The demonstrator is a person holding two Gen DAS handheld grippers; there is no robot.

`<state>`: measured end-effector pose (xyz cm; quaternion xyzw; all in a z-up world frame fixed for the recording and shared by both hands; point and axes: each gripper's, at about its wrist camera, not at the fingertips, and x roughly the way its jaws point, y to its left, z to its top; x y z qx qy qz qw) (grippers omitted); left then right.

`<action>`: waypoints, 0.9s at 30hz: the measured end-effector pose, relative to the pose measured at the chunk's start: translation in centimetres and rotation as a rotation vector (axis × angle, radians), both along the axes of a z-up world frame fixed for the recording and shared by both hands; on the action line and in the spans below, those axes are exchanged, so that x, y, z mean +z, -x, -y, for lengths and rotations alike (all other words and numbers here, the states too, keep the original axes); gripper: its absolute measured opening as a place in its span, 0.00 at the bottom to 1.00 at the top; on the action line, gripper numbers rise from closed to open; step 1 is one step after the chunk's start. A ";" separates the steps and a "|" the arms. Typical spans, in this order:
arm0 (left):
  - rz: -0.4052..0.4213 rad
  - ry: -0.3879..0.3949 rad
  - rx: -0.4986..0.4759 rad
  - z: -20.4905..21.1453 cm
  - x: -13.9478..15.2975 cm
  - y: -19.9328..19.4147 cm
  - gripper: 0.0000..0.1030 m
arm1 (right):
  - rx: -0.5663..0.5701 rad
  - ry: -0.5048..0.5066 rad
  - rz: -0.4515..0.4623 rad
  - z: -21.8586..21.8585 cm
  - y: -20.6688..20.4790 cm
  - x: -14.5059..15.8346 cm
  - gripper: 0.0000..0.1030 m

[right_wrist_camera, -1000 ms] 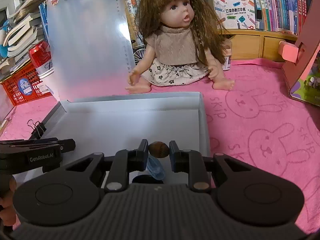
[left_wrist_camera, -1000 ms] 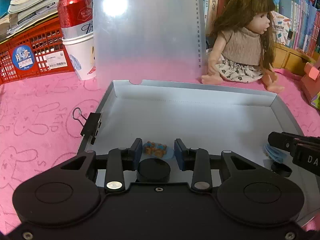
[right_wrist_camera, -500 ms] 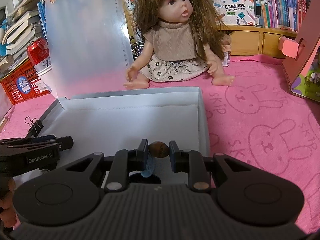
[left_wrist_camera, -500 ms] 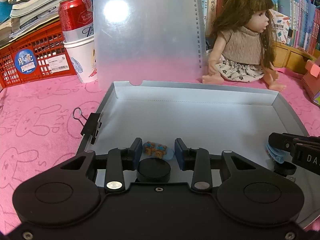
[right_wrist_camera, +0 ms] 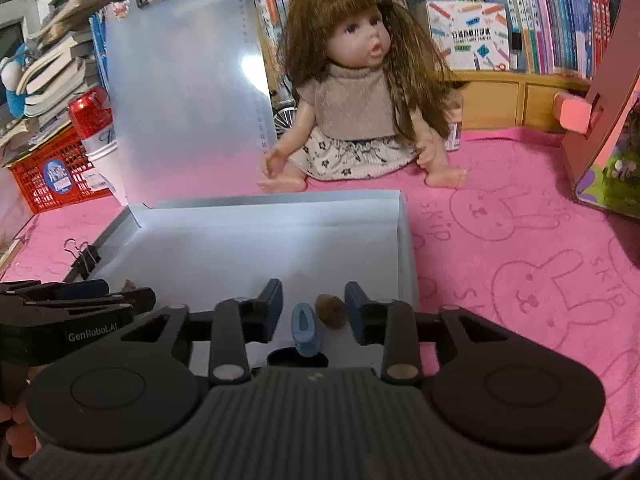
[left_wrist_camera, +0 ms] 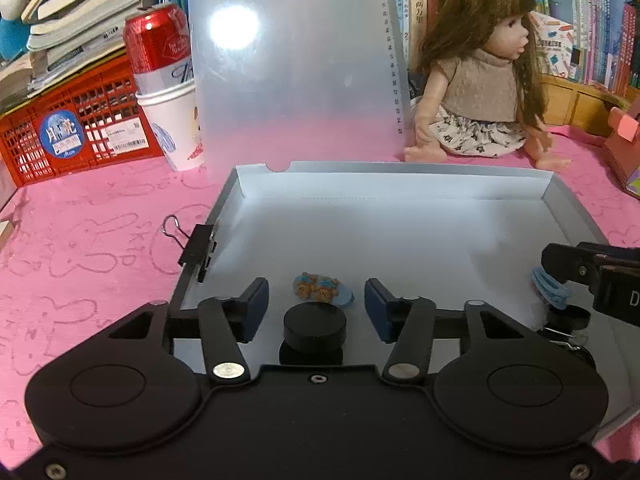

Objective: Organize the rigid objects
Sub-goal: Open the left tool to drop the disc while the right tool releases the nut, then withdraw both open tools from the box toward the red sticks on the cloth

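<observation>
Two hand-held grippers hover over the near end of a shallow white box [left_wrist_camera: 400, 184] on a pink rabbit-print cloth [right_wrist_camera: 520, 280], both with jaws that have just been opening. The left gripper [left_wrist_camera: 316, 300] stands released, its blue pads clear on either side of a small pale-blue charm [left_wrist_camera: 323, 289] topped with two brown bear figures, which lies flat on the box floor near the near-left corner. Just in front of it, nearer the camera, sits a squat round black cap [left_wrist_camera: 315, 325]. The right gripper [right_wrist_camera: 314, 306] is likewise unclenched: a small brown, rounded, stone-like piece [right_wrist_camera: 331, 310] rests on the box floor between its pads, close to the right pad, though whether it touches cannot be told. Beside it a slim light-blue clip [right_wrist_camera: 304, 328] lies lengthwise, with a dark round object [right_wrist_camera: 297, 358] at its near end. These sit by the box's near-right corner. A black binder clip [left_wrist_camera: 196, 246] grips the box's left wall. Behind the box's far wall stand a translucent clipboard [left_wrist_camera: 292, 72] and a seated long-haired doll [right_wrist_camera: 356, 108]; left of the box are a red can [left_wrist_camera: 158, 50] in a white cup [left_wrist_camera: 172, 124] and a red crate [left_wrist_camera: 76, 128].
</observation>
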<state>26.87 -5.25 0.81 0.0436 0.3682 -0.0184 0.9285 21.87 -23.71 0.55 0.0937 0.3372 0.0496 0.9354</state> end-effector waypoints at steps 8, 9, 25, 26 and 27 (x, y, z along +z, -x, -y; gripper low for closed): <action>0.046 -0.027 -0.031 -0.1 1.6 2.7 0.60 | 0.028 0.018 0.050 -0.5 2.0 1.6 0.67; 0.055 -0.030 -0.035 -0.1 1.8 3.1 0.61 | 0.033 0.022 0.058 -0.6 2.4 1.8 0.69; 0.122 -0.010 -0.100 -1.2 4.0 10.7 0.68 | 0.150 0.087 0.172 -2.2 9.9 3.5 0.81; 0.124 -0.005 -0.105 -1.3 4.0 11.2 0.68 | 0.157 0.093 0.177 -2.3 10.4 3.5 0.82; 0.124 -0.001 -0.107 -1.4 4.0 11.7 0.68 | 0.166 0.099 0.181 -2.4 10.9 3.5 0.82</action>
